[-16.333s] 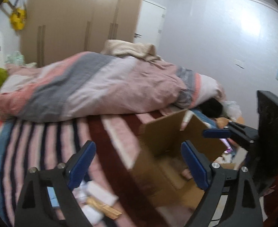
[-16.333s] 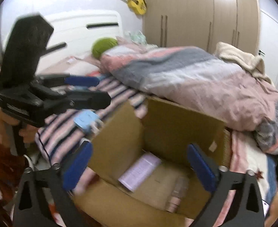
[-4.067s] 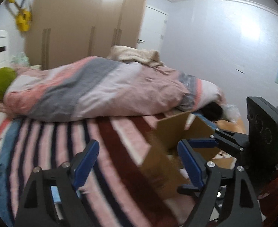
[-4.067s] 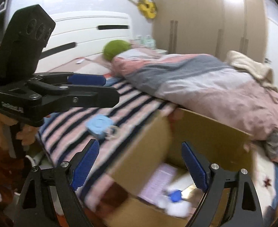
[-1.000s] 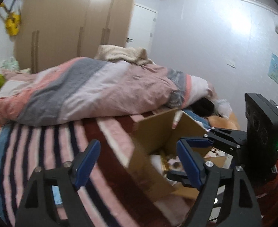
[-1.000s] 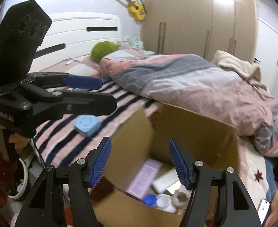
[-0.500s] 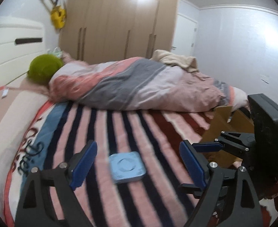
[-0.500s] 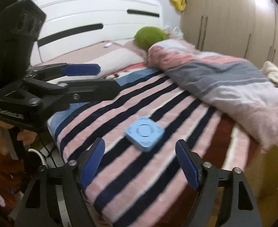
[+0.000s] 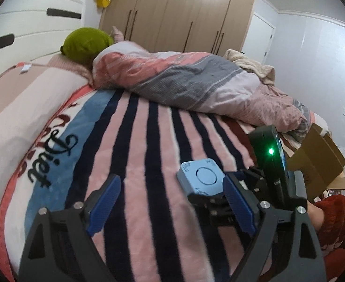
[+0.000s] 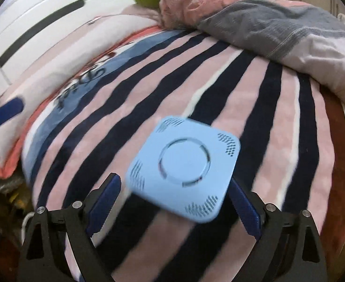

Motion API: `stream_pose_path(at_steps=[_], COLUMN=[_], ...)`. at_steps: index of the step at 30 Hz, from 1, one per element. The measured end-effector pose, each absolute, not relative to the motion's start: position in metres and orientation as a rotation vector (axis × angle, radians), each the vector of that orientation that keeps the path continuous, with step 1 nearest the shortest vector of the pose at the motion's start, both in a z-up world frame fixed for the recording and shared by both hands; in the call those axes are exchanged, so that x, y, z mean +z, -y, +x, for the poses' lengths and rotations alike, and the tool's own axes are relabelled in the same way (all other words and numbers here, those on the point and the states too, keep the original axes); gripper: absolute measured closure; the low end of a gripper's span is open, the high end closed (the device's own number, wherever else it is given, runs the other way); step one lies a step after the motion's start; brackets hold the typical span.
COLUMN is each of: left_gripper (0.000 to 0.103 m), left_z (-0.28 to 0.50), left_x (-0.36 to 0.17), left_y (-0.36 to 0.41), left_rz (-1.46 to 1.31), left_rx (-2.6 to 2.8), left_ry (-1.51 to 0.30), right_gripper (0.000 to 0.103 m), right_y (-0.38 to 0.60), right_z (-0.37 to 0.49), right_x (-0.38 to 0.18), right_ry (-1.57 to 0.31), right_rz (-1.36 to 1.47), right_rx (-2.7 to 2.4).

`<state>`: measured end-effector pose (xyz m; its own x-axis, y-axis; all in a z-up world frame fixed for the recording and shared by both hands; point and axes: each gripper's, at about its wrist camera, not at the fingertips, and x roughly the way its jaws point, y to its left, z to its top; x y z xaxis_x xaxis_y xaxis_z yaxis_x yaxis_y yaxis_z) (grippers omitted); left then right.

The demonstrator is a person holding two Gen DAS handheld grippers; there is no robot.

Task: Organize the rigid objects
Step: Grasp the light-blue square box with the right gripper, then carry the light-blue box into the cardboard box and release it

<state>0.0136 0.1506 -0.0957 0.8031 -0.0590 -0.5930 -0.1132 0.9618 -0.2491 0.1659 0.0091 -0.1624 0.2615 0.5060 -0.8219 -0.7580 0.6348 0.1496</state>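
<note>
The right hand-held gripper (image 10: 173,203) is spread wide with its blue pads on either side of a pale blue, rounded-square plastic device with a circular ring on top (image 10: 184,164), which lies flat on the pink and navy striped blanket (image 10: 243,89) of the bed, near the bed's near edge. The pads do not appear to touch the device yet, though motion blur makes the gap hard to judge; the straddling pose suggests a grasp across its two opposite sides is being lined up. Approaching low and along the blanket makes sense, since the device is thin and sits slightly sunk into soft fabric.

The left hand-held gripper (image 9: 170,202) is also open and holds nothing, hanging over the stripes just left of the device (image 9: 201,176), likely kept clear. A brown cardboard box (image 9: 318,162) stands at the far right by the bed's edge, the probable destination. A rumpled pink and grey duvet (image 9: 184,80) lies beyond
</note>
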Motion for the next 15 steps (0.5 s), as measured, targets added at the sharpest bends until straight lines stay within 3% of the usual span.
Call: stream_pose_path(at_steps=[5,6,7,15], left_gripper=[0.016,0.016,0.016,0.016], left_z=[0.012,0.012,0.012,0.02], left_x=[-0.101,-0.102,-0.102,-0.097], left_y=[-0.156,-0.156,-0.156,-0.134], left_rz=[-0.305,-0.307,-0.309,-0.342], left_rx=[0.033,0.033,0.031,-0.072], left_ry=[-0.641,-0.642,-0.643,-0.654], right_gripper=[0.007,0.009,0.022,0.022], right_y=[-0.031,-0.033,-0.032,0.0], right_z=[0.168,0.167,0.167,0.137], right_x=[-0.172,-0.174,-0.174,-0.13], right_ry=[-0.956,-0.951,-0.939,-0.801], right_rz=[-0.336,-0.352,-0.358,-0.372], right_rx=[0.808,0.801,0.791,0.898])
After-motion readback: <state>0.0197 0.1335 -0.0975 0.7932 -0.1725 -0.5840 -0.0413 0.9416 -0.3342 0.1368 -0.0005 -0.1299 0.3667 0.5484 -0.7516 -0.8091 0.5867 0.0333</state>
